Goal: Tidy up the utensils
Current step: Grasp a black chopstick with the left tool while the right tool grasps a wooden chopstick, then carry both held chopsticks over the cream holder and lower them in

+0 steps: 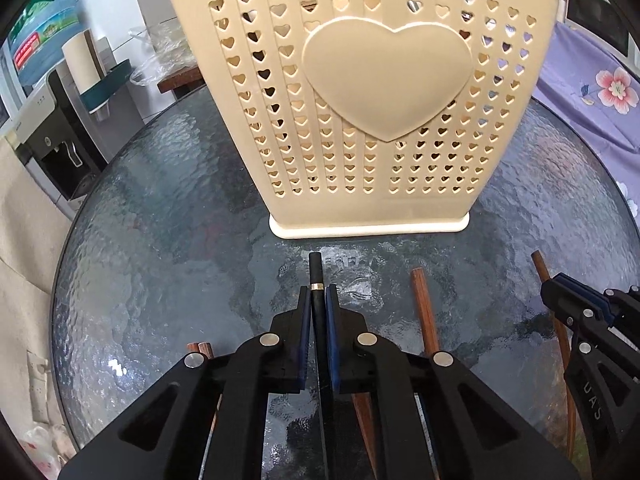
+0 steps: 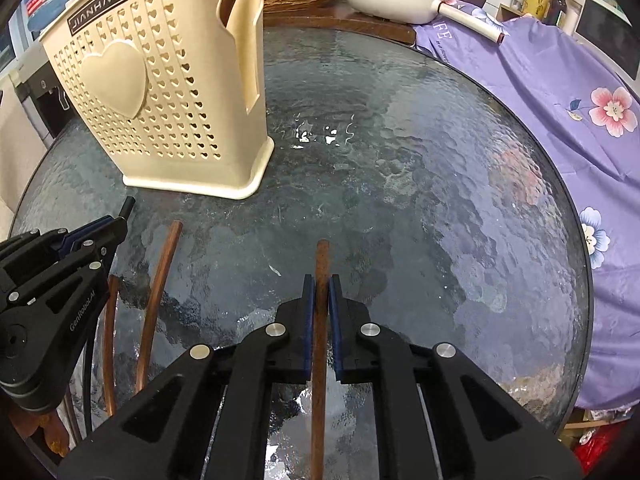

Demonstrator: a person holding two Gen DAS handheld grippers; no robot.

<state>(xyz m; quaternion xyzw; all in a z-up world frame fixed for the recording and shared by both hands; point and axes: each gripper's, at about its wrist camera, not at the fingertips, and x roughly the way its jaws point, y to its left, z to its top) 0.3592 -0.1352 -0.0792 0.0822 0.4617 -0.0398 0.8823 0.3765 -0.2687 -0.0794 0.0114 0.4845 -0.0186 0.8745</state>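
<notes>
Early stage: both grippers clamped on chopsticks, loose sticks left on the glass table (image 1: 160, 240).

Left wrist view: the left gripper (image 1: 319, 292) pinched a black chopstick (image 1: 315, 270) before the cream holder (image 1: 372, 100), whose holes showed some contents; a brown chopstick (image 1: 424, 312) lay beside. Right wrist view: the right gripper (image 2: 320, 280) pinched another brown stick (image 2: 322, 256), well apart from the holder.

- Left wrist view sits low over the round glass table (image 1: 160, 208), looking forward between its own fingers, square onto the cream utensil holder (image 1: 372, 120) close ahead.
- Right wrist view, just beside it, faces the same way; utensil holder (image 2: 160, 92) off to its left.
- Shared ground: table (image 2: 420, 160), holder, and each catches the other gripper at its edge.
</notes>
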